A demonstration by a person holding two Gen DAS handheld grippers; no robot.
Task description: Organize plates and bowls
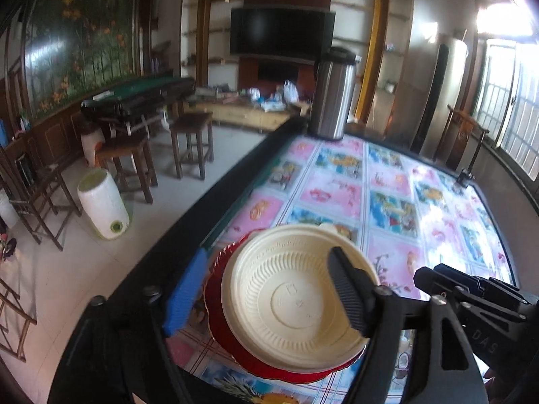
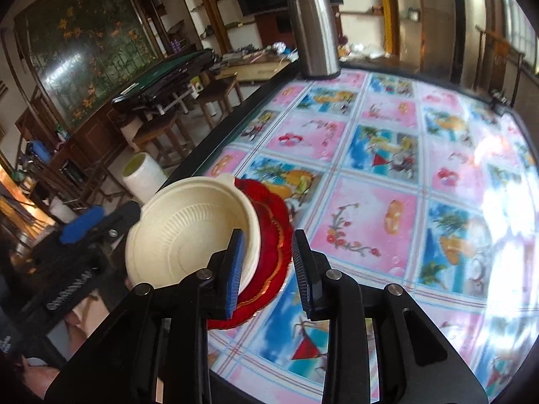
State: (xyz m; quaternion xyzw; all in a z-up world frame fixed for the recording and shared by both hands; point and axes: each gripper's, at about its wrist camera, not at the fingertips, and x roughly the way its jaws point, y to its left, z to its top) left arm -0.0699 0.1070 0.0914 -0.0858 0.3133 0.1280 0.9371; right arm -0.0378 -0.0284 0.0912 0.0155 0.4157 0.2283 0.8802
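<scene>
A cream ribbed bowl (image 1: 296, 299) sits on a red scalloped plate (image 1: 262, 363) near the table's left edge. My left gripper (image 1: 266, 299) is open with its fingers wide apart; the black finger (image 1: 347, 289) lies over the bowl's inside and the blue-padded finger (image 1: 185, 293) stands left of the plate. In the right wrist view the bowl (image 2: 188, 232) and the plate (image 2: 273, 245) lie to the left. My right gripper (image 2: 269, 266) is open and empty, its fingers astride the right rims of the plate and bowl.
A steel thermos (image 1: 331, 94) stands at the table's far edge, also in the right wrist view (image 2: 315, 27). The table has a patterned pink and blue cloth (image 2: 387, 175). Off the left edge stand wooden stools (image 1: 192, 141) and a white bin (image 1: 101, 202).
</scene>
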